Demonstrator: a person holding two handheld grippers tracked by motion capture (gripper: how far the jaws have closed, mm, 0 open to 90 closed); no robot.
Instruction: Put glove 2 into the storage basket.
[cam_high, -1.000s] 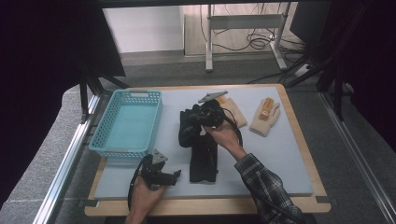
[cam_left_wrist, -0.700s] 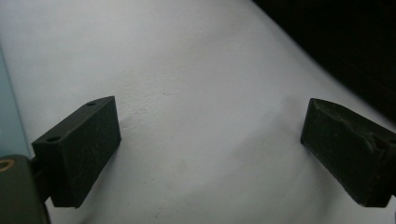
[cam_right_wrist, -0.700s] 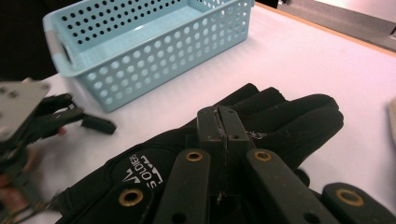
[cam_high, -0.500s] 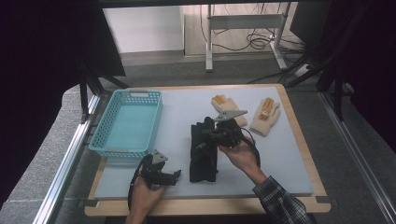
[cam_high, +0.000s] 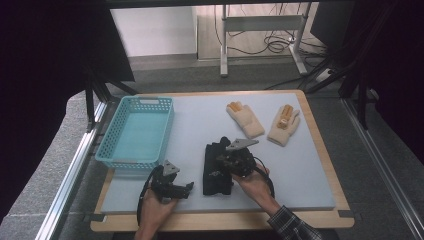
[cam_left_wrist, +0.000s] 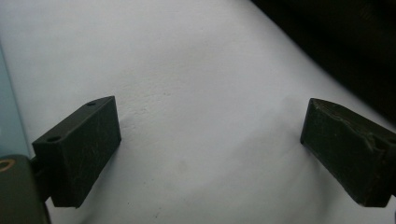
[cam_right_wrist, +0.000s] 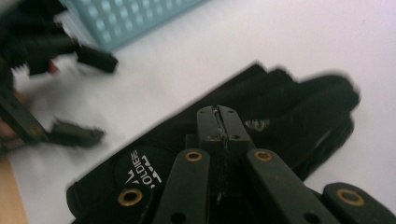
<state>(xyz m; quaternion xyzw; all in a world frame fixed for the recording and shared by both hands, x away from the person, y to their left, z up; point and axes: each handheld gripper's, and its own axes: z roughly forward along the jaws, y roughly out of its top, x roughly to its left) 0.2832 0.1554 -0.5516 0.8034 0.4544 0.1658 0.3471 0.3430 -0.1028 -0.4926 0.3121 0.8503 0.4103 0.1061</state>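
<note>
Black tongs (cam_high: 231, 161), grey plate, plaid sleeve (cam_high: 291, 226)

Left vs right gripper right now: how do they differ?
The left gripper has its jaws wide open over bare mat; the right gripper has its jaws shut. The left gripper sits near the blue basket; the right gripper is over the black glove. Both are hand-held, low over the grey mat.

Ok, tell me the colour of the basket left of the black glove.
The basket is light turquoise with a perforated mesh wall, seen best in the high view.
</note>
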